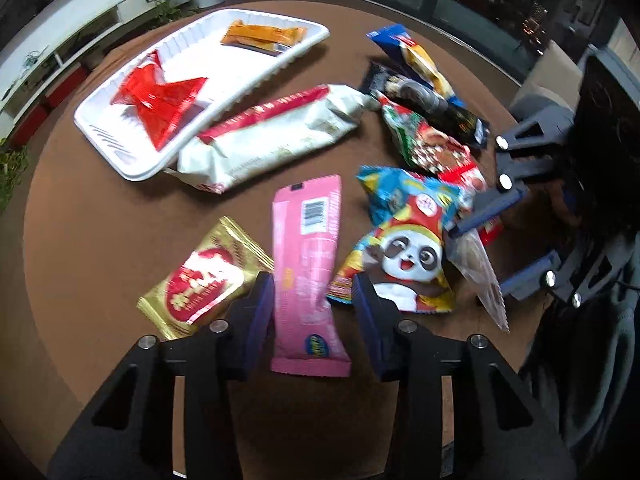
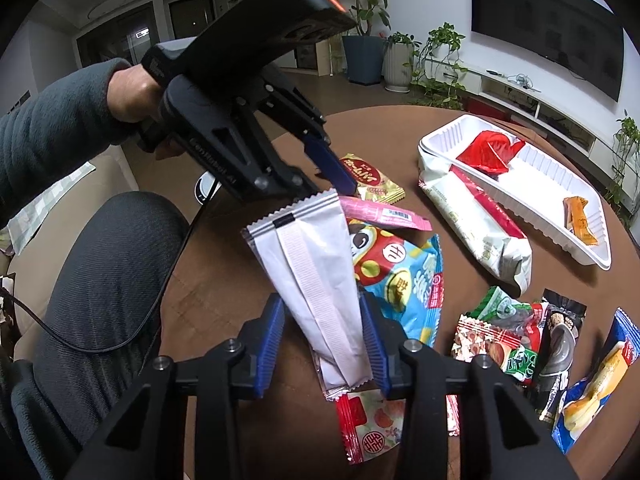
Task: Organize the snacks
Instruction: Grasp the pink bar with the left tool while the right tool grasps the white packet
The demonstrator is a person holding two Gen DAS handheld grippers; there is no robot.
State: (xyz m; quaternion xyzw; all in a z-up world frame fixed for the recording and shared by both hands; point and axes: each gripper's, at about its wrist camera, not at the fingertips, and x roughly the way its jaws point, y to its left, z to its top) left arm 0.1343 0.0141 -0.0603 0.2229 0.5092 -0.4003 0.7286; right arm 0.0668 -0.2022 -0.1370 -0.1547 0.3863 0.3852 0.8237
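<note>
Straddling the pink packet (image 1: 308, 276) lengthwise with the left gripper (image 1: 314, 312) spread; right gripper (image 2: 322, 344) pinching a white sachet (image 2: 316, 280), tray (image 1: 100, 128) lying ahead-left

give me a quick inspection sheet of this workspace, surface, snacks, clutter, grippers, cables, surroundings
surface: round brown table, snacks spread over it.
job's things: white tray holds a red packet and an orange packet; a large white bag leans against the tray's rim; pink packet, gold packet, panda bag and further packets loose on the table.
clutter: nothing seen.
grippers: left gripper open, fingers on either side of the pink packet; right gripper closed on a white wrapper, lifted clear of the pile.
cables: black cable runs from the left gripper across the person's lap.
surroundings: potted plants, wall screen, low white shelf.
</note>
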